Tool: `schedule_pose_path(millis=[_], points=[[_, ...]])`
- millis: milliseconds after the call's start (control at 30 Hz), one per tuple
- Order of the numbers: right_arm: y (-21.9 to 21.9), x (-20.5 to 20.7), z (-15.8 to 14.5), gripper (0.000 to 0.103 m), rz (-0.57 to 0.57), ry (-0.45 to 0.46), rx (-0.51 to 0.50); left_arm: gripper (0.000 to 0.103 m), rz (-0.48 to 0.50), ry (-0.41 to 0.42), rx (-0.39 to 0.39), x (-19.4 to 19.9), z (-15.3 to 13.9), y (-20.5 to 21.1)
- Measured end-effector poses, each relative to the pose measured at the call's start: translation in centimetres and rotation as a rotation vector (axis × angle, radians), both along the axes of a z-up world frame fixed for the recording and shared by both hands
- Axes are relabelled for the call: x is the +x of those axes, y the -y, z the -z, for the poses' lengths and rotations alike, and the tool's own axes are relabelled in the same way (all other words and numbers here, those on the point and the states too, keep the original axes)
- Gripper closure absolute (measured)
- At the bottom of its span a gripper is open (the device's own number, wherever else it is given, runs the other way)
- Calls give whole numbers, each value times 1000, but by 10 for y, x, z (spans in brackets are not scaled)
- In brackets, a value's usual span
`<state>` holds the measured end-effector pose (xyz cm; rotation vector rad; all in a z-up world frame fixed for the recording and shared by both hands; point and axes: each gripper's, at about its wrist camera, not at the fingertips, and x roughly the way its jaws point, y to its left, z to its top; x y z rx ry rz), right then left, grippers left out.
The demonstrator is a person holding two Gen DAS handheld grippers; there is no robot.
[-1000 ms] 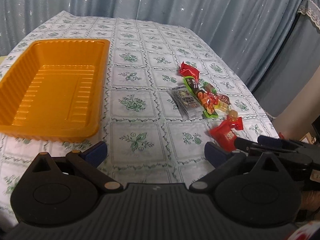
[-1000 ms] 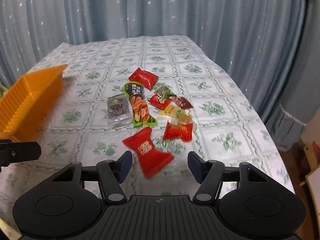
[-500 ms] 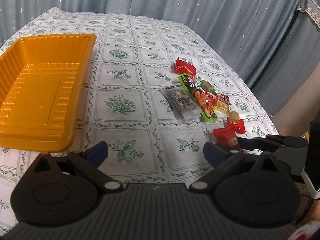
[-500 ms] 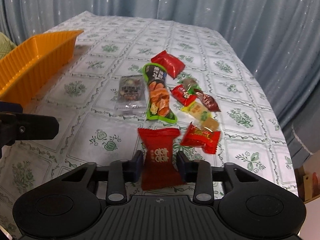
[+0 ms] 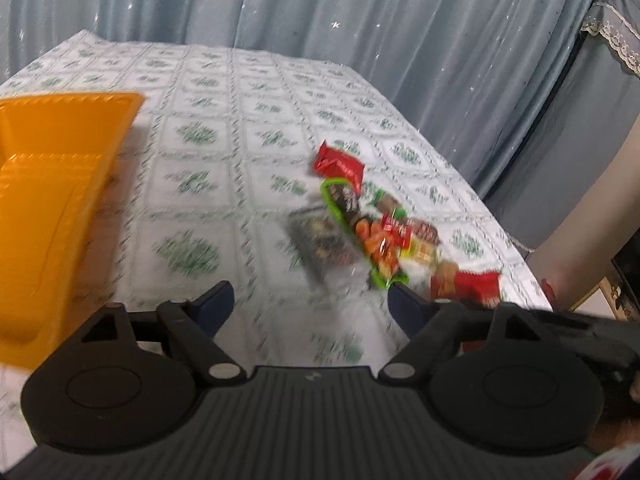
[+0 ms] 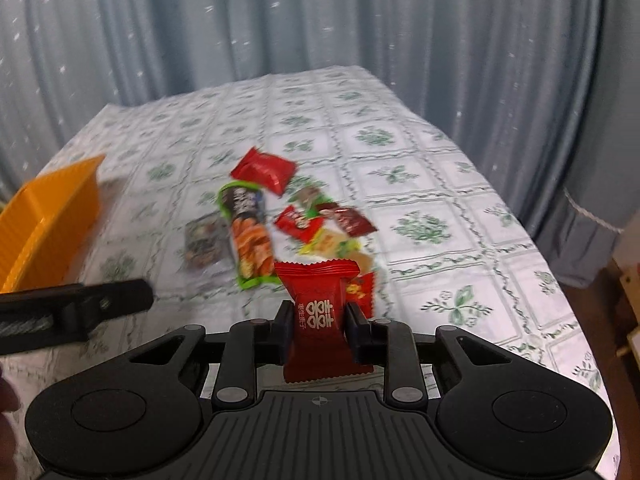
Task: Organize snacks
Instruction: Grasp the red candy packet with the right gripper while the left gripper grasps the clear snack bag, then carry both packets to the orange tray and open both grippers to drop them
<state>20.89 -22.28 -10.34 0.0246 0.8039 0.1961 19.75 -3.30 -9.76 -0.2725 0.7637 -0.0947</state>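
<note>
At lower centre, the right gripper [image 6: 316,326] clamps the light, crinkly red candy packet [image 6: 318,312] mid-body; left gripper [image 5: 310,300] fingers spread, empty.

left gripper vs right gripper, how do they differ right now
The left gripper has its jaws spread wide with nothing between them; the right gripper is shut on a red candy packet. The left gripper looks over the orange tray and bare tablecloth; the right gripper faces the snack pile, with the packet held upright and clear of the cloth. Both are black, two-fingered, with blue pads.
</note>
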Motion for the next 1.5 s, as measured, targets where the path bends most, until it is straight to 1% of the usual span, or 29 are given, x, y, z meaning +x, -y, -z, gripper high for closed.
schedule_pose_path(millis=[67,100,133,167,233,433,500,533,567,600,667,733,800,900,967,1000,1100,1133,1167,1267,1333,1500], points=[[3,1,0,76,13,0,9,34,3,0,8,15,5,7],[4,1,-1,76,19,0,14,35,4,-6,8,22,7,9],[5,2,-1,76,22,0,18,39,5,-16,5,30,11,11],[5,2,0,76,26,-1,23,45,4,-22,5,36,13,13],[6,4,0,76,35,-2,34,48,-2,-33,15,47,19,16],[7,12,3,76,70,0,26,48,1,-43,13,68,28,21],[9,15,3,76,83,3,31,48,5,-37,27,73,28,22],[9,16,4,76,87,2,33,50,9,-47,46,76,29,24],[9,16,4,76,90,2,33,55,14,-59,54,78,30,24],[9,16,4,76,91,2,36,56,19,-66,45,79,32,22],[8,17,4,76,88,2,37,62,32,-67,53,76,33,20],[8,16,4,76,88,3,39,65,42,-69,76,67,31,18],[6,15,4,76,86,1,42,65,56,-72,106,57,28,16],[5,15,3,76,84,0,48,64,76,-67,134,46,28,10],[2,15,4,76,81,-5,51,53,81,-47,169,46,28,12],[1,15,5,76,80,-8,53,52,80,-46,185,47,29,13],[-2,13,5,76,74,-10,53,52,88,-50,205,52,32,16],[-2,12,5,76,74,-11,54,56,95,-51,210,52,33,17],[-2,12,4,76,75,-12,57,61,101,-51,205,52,34,18],[-2,8,3,76,79,-11,59,68,95,-50,207,45,31,19],[-1,5,1,76,81,-13,65,69,91,-49,195,38,28,18],[-1,-7,-5,76,79,-14,79,70,76,-46,166,12,17,13]])
